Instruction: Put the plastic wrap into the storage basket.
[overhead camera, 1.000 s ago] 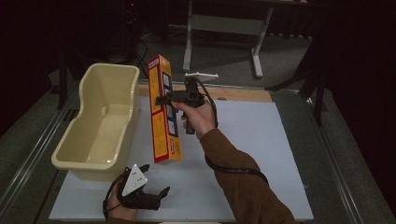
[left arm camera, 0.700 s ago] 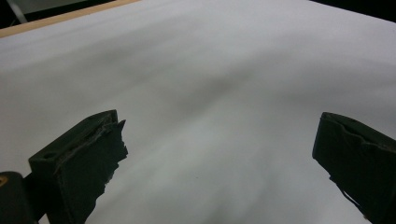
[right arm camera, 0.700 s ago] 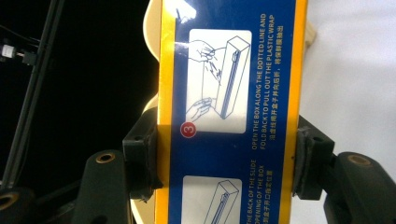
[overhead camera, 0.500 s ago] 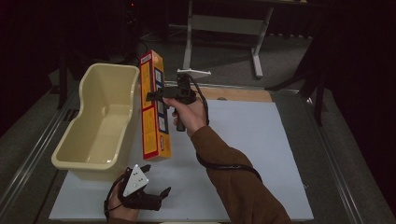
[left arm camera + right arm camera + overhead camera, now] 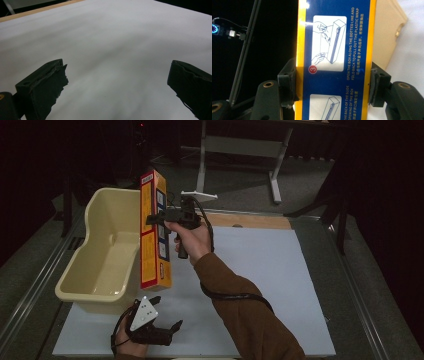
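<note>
We hold the plastic wrap box (image 5: 155, 237) upright, right gripper (image 5: 332, 85) fingers clamped on it, at the beige tub's (image 5: 95, 270) 3 o'clock rim. Left gripper (image 5: 157, 332) fingers apart, idle on desk (image 5: 280, 285). We clear rim, then lower.

A white sheet (image 5: 280, 285) is covering the counter (image 5: 260, 221), whose wooden far edge is showing. Beyond it, a grey metal table frame (image 5: 240, 145) is standing on the grey floor (image 5: 235, 190), and darkness is swallowing the surrounding room.
</note>
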`<state>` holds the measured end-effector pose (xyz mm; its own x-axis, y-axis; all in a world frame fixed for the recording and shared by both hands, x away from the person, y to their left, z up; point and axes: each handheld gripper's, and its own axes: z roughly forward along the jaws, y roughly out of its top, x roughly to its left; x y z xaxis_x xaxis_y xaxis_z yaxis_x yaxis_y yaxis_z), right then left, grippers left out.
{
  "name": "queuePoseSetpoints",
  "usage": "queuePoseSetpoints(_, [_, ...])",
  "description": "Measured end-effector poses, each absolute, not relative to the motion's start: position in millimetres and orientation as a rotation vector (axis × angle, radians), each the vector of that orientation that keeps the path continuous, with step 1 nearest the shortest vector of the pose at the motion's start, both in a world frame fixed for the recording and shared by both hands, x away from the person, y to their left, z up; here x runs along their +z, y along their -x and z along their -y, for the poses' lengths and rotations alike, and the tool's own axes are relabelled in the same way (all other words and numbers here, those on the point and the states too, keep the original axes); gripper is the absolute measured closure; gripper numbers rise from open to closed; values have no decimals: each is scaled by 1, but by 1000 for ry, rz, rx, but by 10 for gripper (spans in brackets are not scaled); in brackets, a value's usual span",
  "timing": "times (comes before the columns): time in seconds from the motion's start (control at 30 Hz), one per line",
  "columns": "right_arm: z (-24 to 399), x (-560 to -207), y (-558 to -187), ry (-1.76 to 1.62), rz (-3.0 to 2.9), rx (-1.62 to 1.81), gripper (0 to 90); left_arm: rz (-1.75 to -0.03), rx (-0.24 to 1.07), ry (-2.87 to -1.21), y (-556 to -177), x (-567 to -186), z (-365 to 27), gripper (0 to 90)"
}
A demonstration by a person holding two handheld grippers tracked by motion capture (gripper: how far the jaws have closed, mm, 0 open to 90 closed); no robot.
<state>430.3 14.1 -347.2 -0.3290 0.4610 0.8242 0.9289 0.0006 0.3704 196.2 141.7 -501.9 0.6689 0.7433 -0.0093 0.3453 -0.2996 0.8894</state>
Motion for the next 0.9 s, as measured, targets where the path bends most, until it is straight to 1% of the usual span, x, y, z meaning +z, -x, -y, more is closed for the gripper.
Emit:
queuePoseSetpoints(0.6, [-34,-345,-426,1402,1746,-1310,388,-845,506,-1897,-195,-501,-141,18])
queuePoseSetpoints(0.9, [-54,-348,-425,1412,1706,-1314,387,-842,506,-1878,-194,-500,-143,18])
